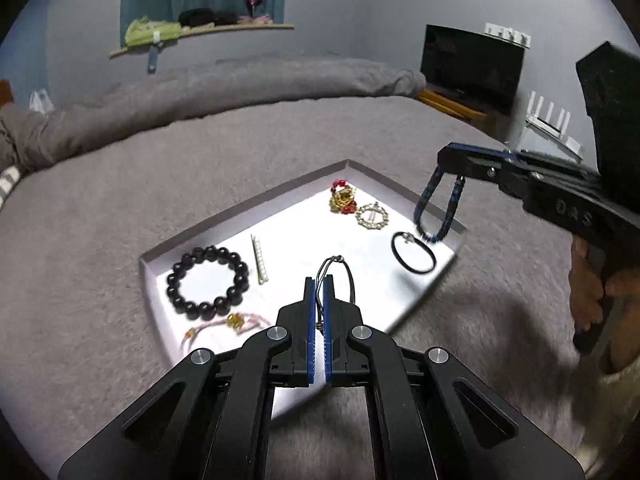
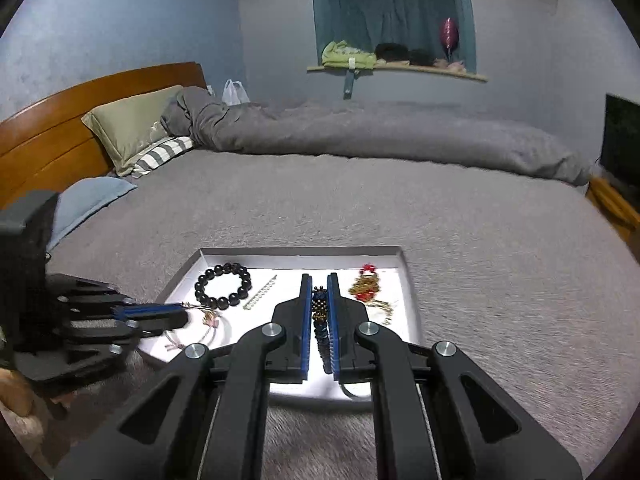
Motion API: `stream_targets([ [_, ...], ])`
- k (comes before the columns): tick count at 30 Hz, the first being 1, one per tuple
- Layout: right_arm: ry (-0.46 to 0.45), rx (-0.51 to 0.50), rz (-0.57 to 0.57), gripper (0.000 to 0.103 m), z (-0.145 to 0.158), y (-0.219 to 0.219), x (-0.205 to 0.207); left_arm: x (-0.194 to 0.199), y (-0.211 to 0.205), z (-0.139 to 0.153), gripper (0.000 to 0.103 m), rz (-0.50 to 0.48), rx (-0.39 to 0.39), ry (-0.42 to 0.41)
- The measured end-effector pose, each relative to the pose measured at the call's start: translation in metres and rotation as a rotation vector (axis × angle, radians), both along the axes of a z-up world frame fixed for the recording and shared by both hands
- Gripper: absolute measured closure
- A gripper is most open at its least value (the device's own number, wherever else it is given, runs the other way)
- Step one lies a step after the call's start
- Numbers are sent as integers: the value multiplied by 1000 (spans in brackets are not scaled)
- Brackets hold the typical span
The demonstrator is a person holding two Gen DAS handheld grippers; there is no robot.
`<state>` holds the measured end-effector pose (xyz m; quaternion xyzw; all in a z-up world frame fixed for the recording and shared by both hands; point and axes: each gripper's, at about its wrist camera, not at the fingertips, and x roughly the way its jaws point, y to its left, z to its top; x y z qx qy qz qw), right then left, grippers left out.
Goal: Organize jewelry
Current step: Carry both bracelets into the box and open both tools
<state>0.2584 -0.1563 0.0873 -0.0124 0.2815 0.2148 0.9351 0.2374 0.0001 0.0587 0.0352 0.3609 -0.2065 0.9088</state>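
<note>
Both grippers are carrying jewelry above the white tray (image 1: pixel 160 264) on the bed: the left gripper (image 1: pixel 319 280) is pinching a thin cord bracelet (image 1: pixel 340 270), the right gripper (image 2: pixel 320 280) a blue beaded bracelet (image 2: pixel 322 320), each probably needing a free spot before release.

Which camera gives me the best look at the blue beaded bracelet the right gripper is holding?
The left wrist view: the blue beaded bracelet hangs as a full loop from the right gripper, above the white tray. The right wrist view shows only a strip of its beads pinched between the jaws, the rest hidden.
</note>
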Motion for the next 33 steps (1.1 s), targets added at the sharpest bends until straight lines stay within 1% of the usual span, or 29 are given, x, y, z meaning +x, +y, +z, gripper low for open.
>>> stream_targets([
  [7,59,10,58,96,-26,23,20,27,-3,-26,100,22,-54,81],
  [11,109,7,53,96,-42,24,26,30,-1,-39,100,39,-55,116],
  [13,124,-11,43,96,-50,22,27,32,1,-44,100,46,-55,131],
  [19,184,-16,-3,96,-61,12,33,33,2,-51,100,66,-29,148],
  [23,228,-9,-9,96,-70,7,38,35,2,-56,99,74,-14,165],
  [28,255,-21,-20,96,-77,6,42,41,3,-58,100,82,-7,180],
  [33,251,-17,-26,96,-76,3,42,41,3,-58,99,91,-6,180],
])
